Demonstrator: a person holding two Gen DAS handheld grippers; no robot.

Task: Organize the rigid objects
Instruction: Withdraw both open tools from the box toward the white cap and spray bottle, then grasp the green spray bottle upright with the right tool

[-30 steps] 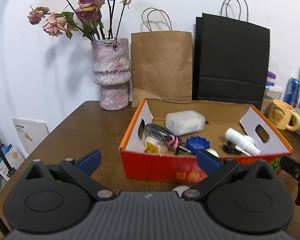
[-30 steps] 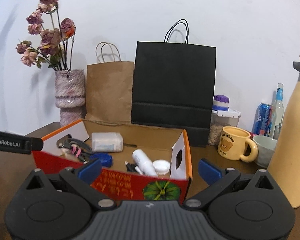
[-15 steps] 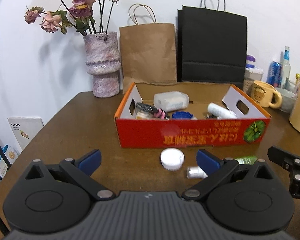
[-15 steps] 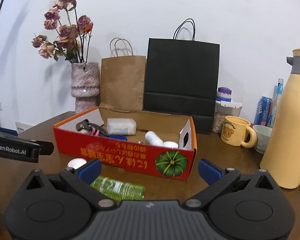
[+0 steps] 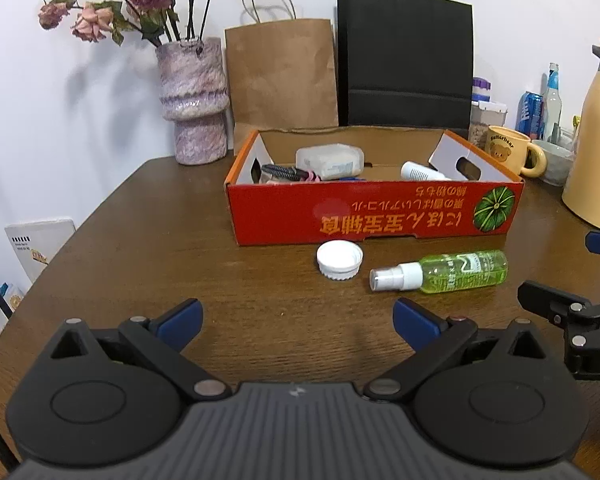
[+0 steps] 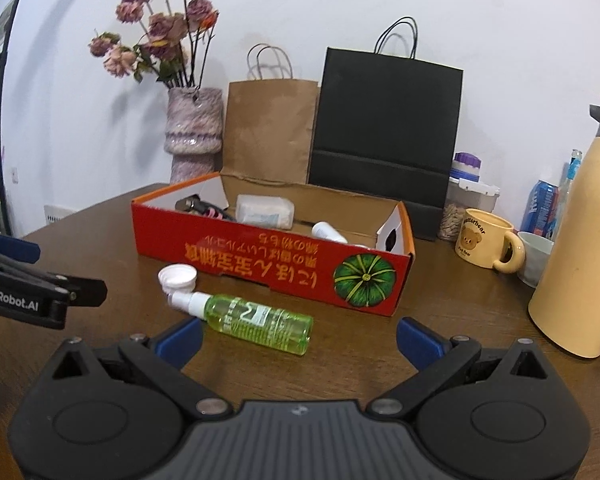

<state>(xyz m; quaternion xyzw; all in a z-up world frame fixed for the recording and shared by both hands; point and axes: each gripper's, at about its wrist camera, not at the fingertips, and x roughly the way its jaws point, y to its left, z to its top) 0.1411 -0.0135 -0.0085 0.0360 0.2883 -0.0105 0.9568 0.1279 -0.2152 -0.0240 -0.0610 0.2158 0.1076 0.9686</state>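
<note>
A red cardboard box [image 5: 374, 216] [image 6: 260, 264] stands on the brown table and holds several small items, among them a clear plastic case [image 5: 329, 161] and a white bottle [image 5: 420, 171]. In front of it lie a white cap [image 5: 339, 259] [image 6: 178, 277] and a green spray bottle [image 5: 440, 276] [image 6: 252, 316] on its side. My left gripper [image 5: 296, 320] is open and empty, back from the cap. My right gripper [image 6: 298, 336] is open and empty, just behind the spray bottle.
A vase of dried roses [image 5: 194, 100], a brown paper bag [image 5: 280, 80] and a black paper bag [image 5: 404, 60] stand behind the box. A yellow mug [image 6: 486, 244], a cream thermos [image 6: 580, 248], cans and jars crowd the right side.
Both grippers have pulled back from the box and lowered. The white cap and the green spray bottle have come into view in front of the box.
</note>
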